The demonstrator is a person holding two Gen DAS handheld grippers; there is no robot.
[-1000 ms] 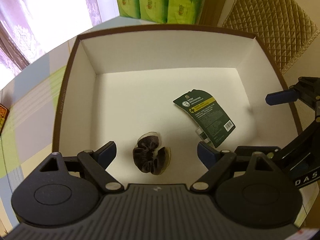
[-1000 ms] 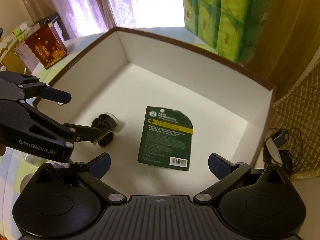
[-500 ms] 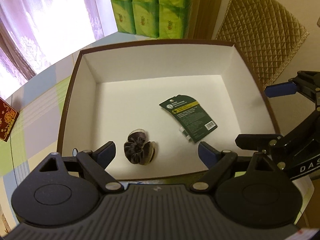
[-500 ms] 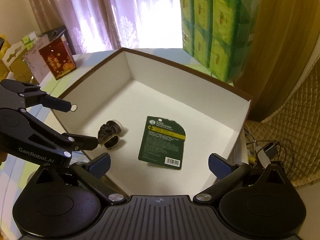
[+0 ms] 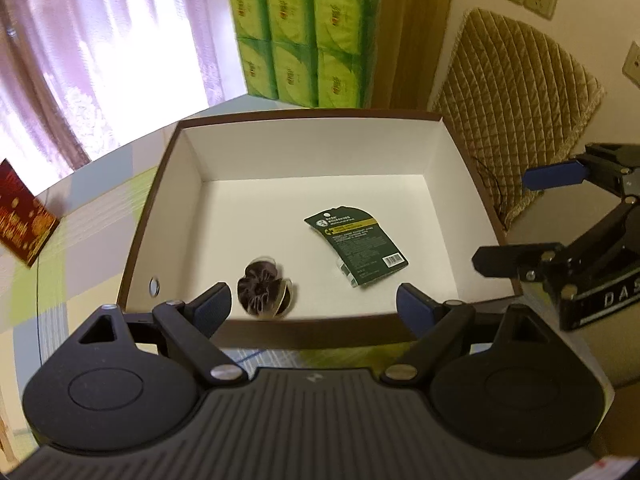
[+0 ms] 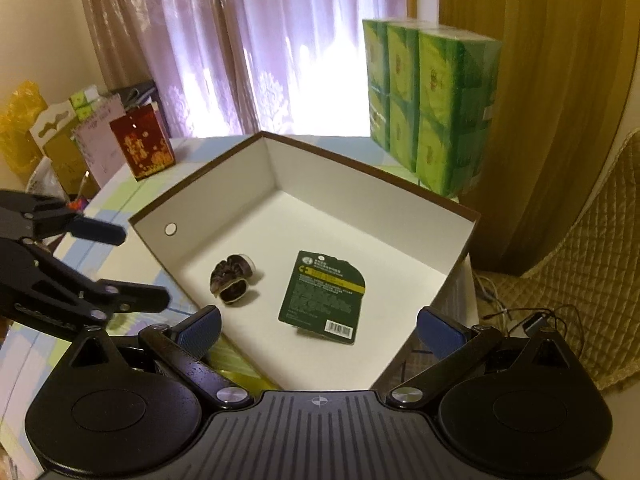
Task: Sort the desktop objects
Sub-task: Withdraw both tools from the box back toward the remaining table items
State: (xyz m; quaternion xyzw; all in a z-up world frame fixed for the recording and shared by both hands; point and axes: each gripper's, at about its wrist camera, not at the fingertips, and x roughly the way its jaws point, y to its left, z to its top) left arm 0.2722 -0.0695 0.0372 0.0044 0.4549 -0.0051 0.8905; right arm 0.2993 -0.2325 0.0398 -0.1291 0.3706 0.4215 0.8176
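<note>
A brown-rimmed white box point(image 5: 188, 184) point(image 6: 360, 216) sits on the table. Inside lie a dark brown scrunchie point(image 5: 262, 293) point(image 6: 232, 284) and a dark green packet point(image 5: 356, 246) point(image 6: 322, 296). My left gripper point(image 5: 314, 308) is open and empty, held back over the box's near wall. My right gripper point(image 6: 318, 326) is open and empty, above the box's near corner. Each gripper shows in the other's view, the right one point(image 5: 532, 220) at the right and the left one point(image 6: 120, 268) at the left.
A stack of green tissue packs point(image 5: 304, 36) point(image 6: 432, 100) stands behind the box. A red gift bag point(image 5: 20, 220) point(image 6: 142, 146) and other bags stand at the left. A quilted chair point(image 5: 516, 112) is at the right, with cables point(image 6: 520, 316) beside it.
Both grippers have pulled back and up from inside the box, staying open. The scrunchie and packet lie where they were.
</note>
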